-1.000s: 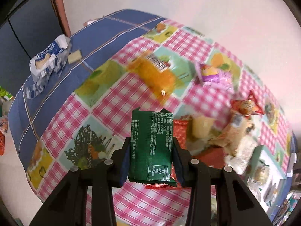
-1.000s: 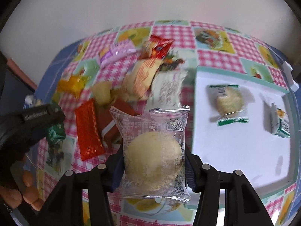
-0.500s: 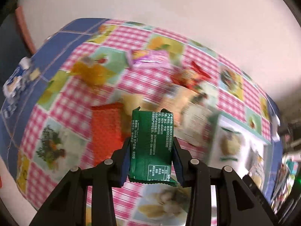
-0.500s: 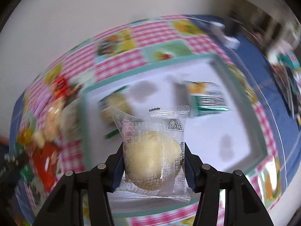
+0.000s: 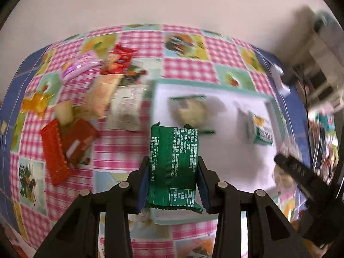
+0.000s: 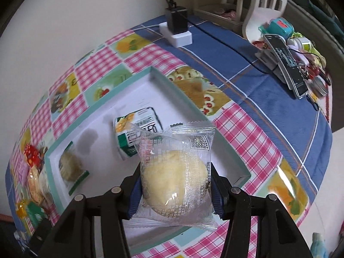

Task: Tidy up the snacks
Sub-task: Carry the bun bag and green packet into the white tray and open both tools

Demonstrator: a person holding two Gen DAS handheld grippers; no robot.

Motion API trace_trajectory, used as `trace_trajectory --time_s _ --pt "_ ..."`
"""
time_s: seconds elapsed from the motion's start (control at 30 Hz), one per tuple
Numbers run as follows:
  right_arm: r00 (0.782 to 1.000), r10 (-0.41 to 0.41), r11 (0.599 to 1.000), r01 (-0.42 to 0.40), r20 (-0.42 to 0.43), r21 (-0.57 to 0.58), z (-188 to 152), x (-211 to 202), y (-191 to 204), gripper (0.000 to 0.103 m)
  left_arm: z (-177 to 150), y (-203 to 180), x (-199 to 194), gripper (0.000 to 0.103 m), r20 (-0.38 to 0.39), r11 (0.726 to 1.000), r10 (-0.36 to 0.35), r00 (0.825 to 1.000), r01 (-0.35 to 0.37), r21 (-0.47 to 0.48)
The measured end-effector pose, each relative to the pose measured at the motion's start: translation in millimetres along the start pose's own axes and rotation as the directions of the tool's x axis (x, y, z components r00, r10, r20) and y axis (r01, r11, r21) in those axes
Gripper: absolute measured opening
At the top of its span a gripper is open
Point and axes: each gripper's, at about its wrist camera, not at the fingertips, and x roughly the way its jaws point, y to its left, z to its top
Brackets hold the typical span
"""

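Observation:
My left gripper (image 5: 173, 185) is shut on a green snack packet (image 5: 173, 163) and holds it above the near edge of a white tray with a teal rim (image 5: 223, 154). My right gripper (image 6: 174, 189) is shut on a clear-wrapped round yellow cake (image 6: 174, 178) above the same tray (image 6: 150, 79). In the tray lie a wrapped round cookie (image 5: 191, 111) (image 6: 69, 167) and a green and white packet (image 5: 260, 131) (image 6: 137, 126). The right gripper shows at the right edge of the left wrist view (image 5: 301, 176).
A pile of loose snacks lies left of the tray on the pink checked cloth: red packets (image 5: 64, 144), a white packet (image 5: 126, 109), a pink one (image 5: 77, 66), an orange one (image 5: 35, 104). A charger on a power strip (image 6: 177, 28), a remote (image 6: 286, 62) and clutter sit at the right.
Both grippers have swung right, from the snack pile to over the tray, each still holding its snack. The right gripper's view now takes in the tray's right end and the blue cloth.

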Motion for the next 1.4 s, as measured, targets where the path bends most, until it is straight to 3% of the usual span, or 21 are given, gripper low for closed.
trace_trajectory --time_s 0.2,0.27,0.3,0.47,0.6,0.8,1.1,1.2,1.4 --pt "1.0 -0.003 1.0 0.003 -0.021 -0.001 -1 5 -2 0.057 -10 -27 13 0.043 -0.05 0.996 -0.025 0.998 0.029 0.083" --pt "1.0 -0.005 1.0 0.005 -0.026 -0.002 -2 7 -3 0.057 -11 -29 15 0.051 -0.05 0.996 -0.01 0.999 0.015 0.084" --pt "1.0 -0.004 1.0 0.004 -0.026 -0.006 -3 7 -2 0.057 -11 -28 15 0.06 -0.048 0.997 -0.004 0.999 0.008 0.078" --pt "1.0 -0.001 1.0 0.0 -0.028 -0.023 -3 7 2 0.058 -6 -14 13 0.065 -0.04 1.0 0.001 0.999 0.0 0.018" --pt "1.0 0.005 0.999 -0.006 -0.023 -0.041 -3 5 7 0.058 -3 -3 11 0.081 -0.02 0.999 0.046 0.999 -0.047 -0.024" --pt "0.999 0.035 0.996 -0.037 -0.023 -0.082 -5 2 19 0.059 1 27 7 0.083 0.0 0.985 0.103 0.995 -0.102 -0.139" --pt "0.996 0.09 0.96 -0.081 0.021 -0.269 -26 -18 74 0.061 8 105 -7 0.089 0.019 0.913 0.199 0.98 -0.178 -0.368" --pt "0.992 0.115 0.938 -0.093 0.048 -0.333 -35 -27 93 0.072 6 133 -13 0.097 0.019 0.878 0.236 0.972 -0.205 -0.432" --pt "0.984 0.174 0.87 -0.134 0.042 -0.475 -62 -34 132 0.081 -3 189 -23 0.097 0.004 0.803 0.314 0.949 -0.264 -0.535"
